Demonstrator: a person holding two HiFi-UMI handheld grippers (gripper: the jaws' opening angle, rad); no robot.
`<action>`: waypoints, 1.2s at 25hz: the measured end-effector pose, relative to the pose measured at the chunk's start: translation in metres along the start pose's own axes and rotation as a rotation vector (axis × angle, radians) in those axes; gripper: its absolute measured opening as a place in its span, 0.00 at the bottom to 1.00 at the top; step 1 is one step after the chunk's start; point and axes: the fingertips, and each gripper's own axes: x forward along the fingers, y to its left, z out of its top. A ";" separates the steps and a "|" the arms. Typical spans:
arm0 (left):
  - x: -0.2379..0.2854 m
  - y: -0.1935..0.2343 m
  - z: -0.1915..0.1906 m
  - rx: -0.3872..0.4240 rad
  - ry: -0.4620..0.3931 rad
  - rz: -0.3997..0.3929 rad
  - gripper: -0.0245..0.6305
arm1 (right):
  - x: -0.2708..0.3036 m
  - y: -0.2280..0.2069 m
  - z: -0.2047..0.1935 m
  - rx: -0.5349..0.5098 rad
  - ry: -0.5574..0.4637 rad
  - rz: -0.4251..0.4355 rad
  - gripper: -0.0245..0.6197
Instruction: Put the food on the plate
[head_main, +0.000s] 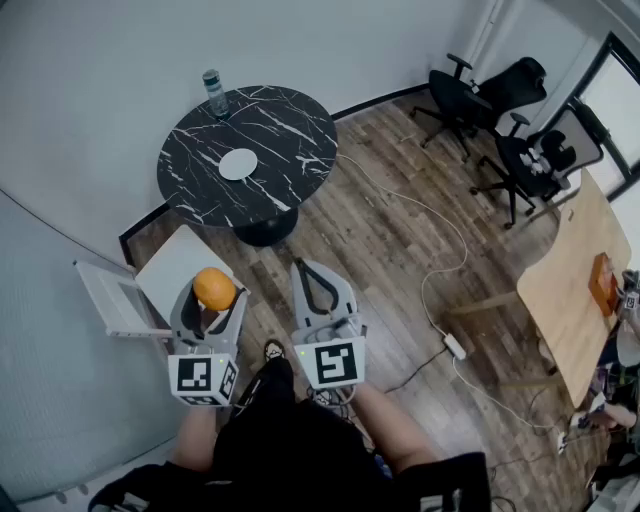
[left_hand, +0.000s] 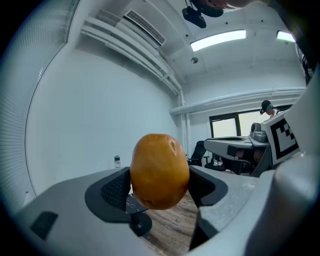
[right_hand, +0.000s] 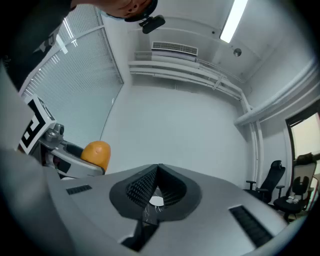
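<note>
My left gripper (head_main: 215, 297) is shut on an orange, rounded piece of food (head_main: 214, 288), held level in front of the person's body. In the left gripper view the food (left_hand: 159, 170) fills the gap between both dark pads. My right gripper (head_main: 313, 277) hovers beside it, its jaws closed tip to tip with nothing between them (right_hand: 158, 172); the food (right_hand: 96, 154) shows at the left in that view. A small white plate (head_main: 238, 164) lies on the round black marble table (head_main: 285, 135), further ahead of both grippers.
A water bottle (head_main: 215, 93) stands at the table's far edge. A white box with an open lid (head_main: 165, 277) sits under the left gripper. Black office chairs (head_main: 500, 105), a wooden table (head_main: 577, 285) and a white cable with a power strip (head_main: 454, 346) are to the right.
</note>
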 end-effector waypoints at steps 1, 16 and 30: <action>0.006 0.005 0.000 0.003 -0.002 -0.003 0.56 | 0.007 0.000 -0.001 0.001 -0.001 0.000 0.03; 0.084 0.091 0.018 0.004 -0.012 -0.073 0.56 | 0.116 0.006 0.006 -0.001 -0.016 -0.017 0.03; 0.129 0.149 0.017 -0.004 0.012 -0.151 0.56 | 0.181 0.018 0.000 -0.013 0.034 -0.061 0.03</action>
